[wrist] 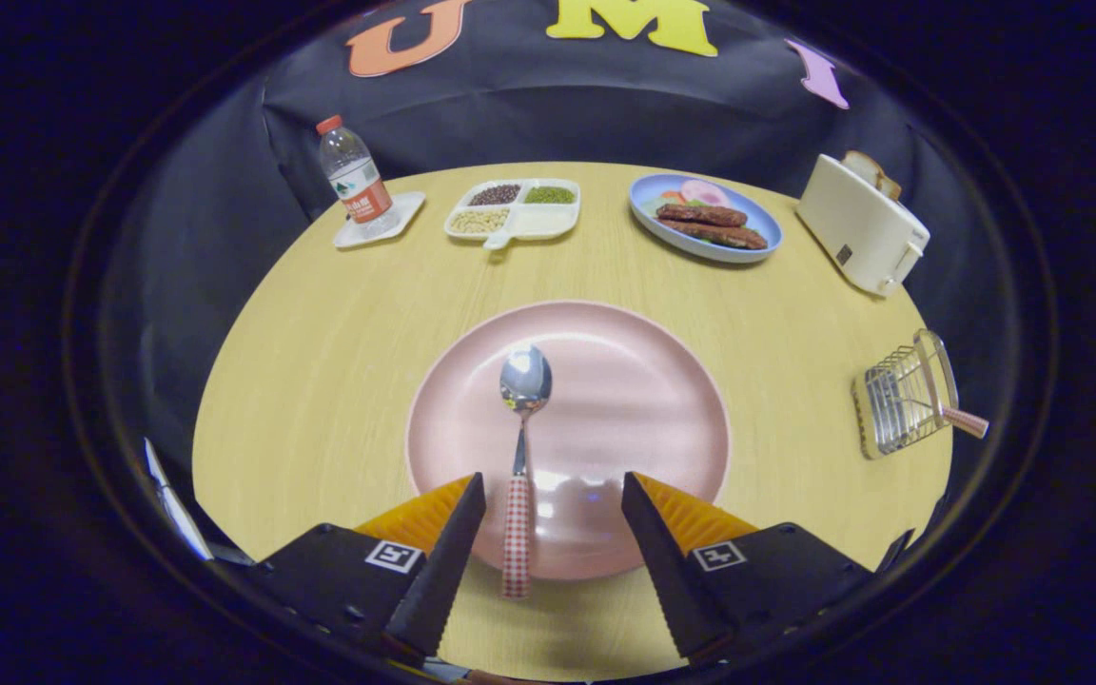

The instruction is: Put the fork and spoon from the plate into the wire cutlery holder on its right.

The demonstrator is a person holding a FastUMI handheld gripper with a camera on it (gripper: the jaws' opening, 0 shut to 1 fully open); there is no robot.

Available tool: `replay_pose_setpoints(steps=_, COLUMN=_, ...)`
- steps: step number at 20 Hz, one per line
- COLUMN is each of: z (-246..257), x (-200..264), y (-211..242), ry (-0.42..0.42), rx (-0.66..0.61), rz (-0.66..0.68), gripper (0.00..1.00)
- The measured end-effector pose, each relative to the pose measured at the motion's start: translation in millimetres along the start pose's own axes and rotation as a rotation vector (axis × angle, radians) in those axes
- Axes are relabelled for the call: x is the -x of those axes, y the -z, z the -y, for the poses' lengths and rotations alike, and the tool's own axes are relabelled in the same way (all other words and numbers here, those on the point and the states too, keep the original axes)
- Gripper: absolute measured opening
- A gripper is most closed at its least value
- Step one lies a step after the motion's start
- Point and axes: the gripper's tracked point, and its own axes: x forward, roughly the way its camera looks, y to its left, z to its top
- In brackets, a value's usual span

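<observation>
Even overhead light falls on the pink plate [605,381], leaving soft glare near its front rim (and a bright glint in the spoon [523,381] bowl). Around the plate, fisheye distortion bends the table [320,381] edge; focus stays sharp, shadows faint.

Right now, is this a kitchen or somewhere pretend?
Likely a pretend dining setup in a booth: a round wooden table against black cloth, with a toaster and a blue plate of food. The open fingers straddle a spoon on a pink plate.
</observation>
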Motion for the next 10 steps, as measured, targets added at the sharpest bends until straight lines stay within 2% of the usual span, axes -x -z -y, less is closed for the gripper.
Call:
replay_pose_setpoints(steps=2, z=-4, x=-4, y=1, ry=0.011, rx=0.006, rz=0.018, gripper=0.74)
replay_pose_setpoints(steps=6, z=-8, x=-13, y=9, ry=0.02, rx=0.023, rz=0.02, gripper=0.54)
replay_pose_setpoints(steps=9, z=-11, x=-19, y=18, ry=0.023, rx=0.016, rz=0.009, gripper=0.48)
replay_pose_setpoints(steps=10, z=-11, x=-17, y=17, ry=0.016, rx=0.01, rz=0.014, gripper=0.4)
